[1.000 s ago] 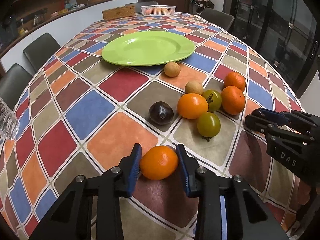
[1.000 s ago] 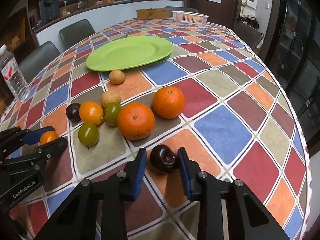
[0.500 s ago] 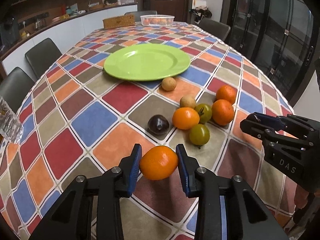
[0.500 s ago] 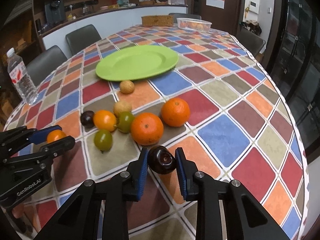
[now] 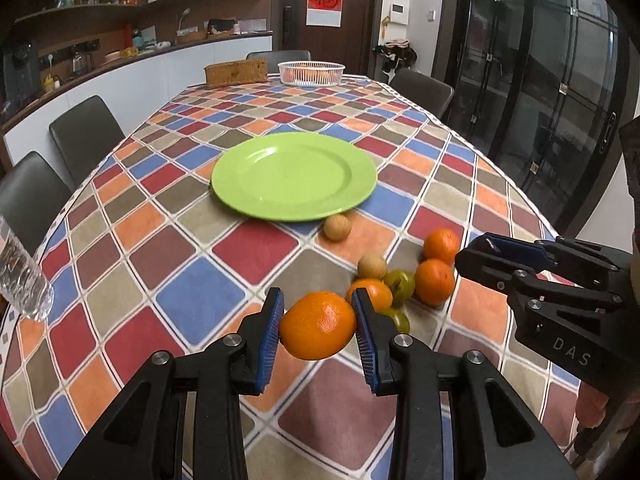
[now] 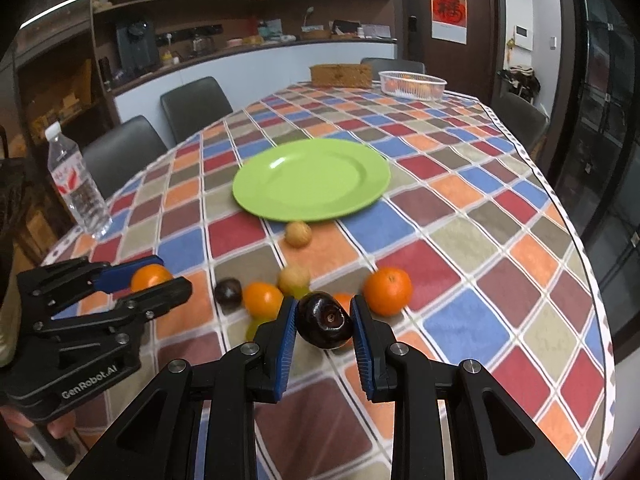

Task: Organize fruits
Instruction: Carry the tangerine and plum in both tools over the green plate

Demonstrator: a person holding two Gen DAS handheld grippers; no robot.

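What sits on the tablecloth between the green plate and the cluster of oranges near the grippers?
One small tan round fruit lies just off the green plate, nearer than its rim; otherwise bare tablecloth. Both wrist views show it.

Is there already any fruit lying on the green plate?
No, the green plate is bare; the nearest fruit, a small tan fruit, lies on the tablecloth beside its rim.

Left wrist view looked forward along the left gripper (image 5: 318, 326), raised above the near end of the checkered tablecloth (image 5: 200, 304), facing the far door. The green plate (image 5: 294, 176) sat mid-frame, the white basket (image 5: 311, 73) far behind it. Right wrist view looked the same way from just to the right, at similar height, along the right gripper (image 6: 325, 322). Both views shared the plate (image 6: 311, 179), the basket (image 6: 412, 85), the water bottle (image 6: 78, 184) and the fruit cluster. Each view caught the other gripper at its edge.
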